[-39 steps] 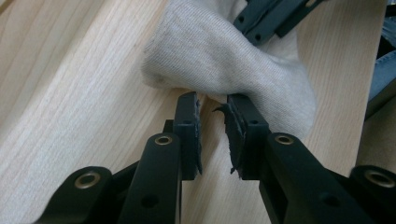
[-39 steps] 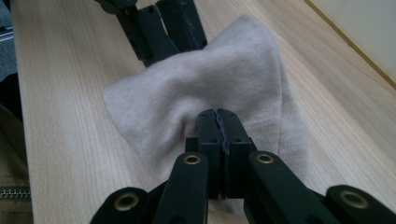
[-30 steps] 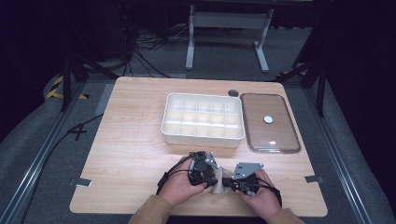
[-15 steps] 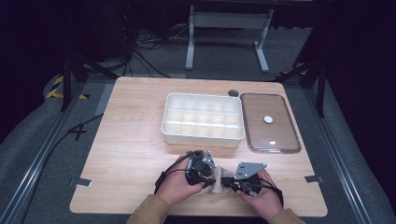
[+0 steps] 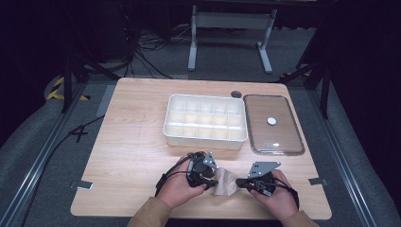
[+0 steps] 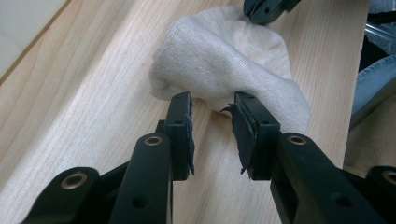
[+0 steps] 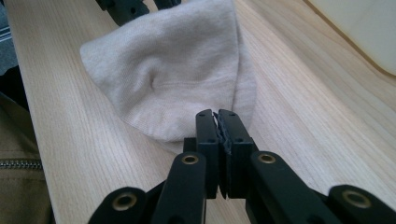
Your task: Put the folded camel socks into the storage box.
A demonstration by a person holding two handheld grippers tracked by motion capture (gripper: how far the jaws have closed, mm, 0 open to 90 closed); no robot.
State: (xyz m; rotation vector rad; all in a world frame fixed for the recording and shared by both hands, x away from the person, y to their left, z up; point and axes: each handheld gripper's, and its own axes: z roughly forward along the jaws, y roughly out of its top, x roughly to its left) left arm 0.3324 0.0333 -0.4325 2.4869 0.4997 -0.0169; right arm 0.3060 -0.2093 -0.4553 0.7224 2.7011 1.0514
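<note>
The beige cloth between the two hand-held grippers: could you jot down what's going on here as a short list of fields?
Thing handled: beige cloth, bunched on the wooden table
Left gripper: jaws apart, at the cloth's edge, not pressing it
Right gripper: jaws shut at the cloth's other edge; whether fabric is pinched is unclear
Behind: white compartment tray, all compartments bare
Beside the tray: clear lid, lying flat
</note>
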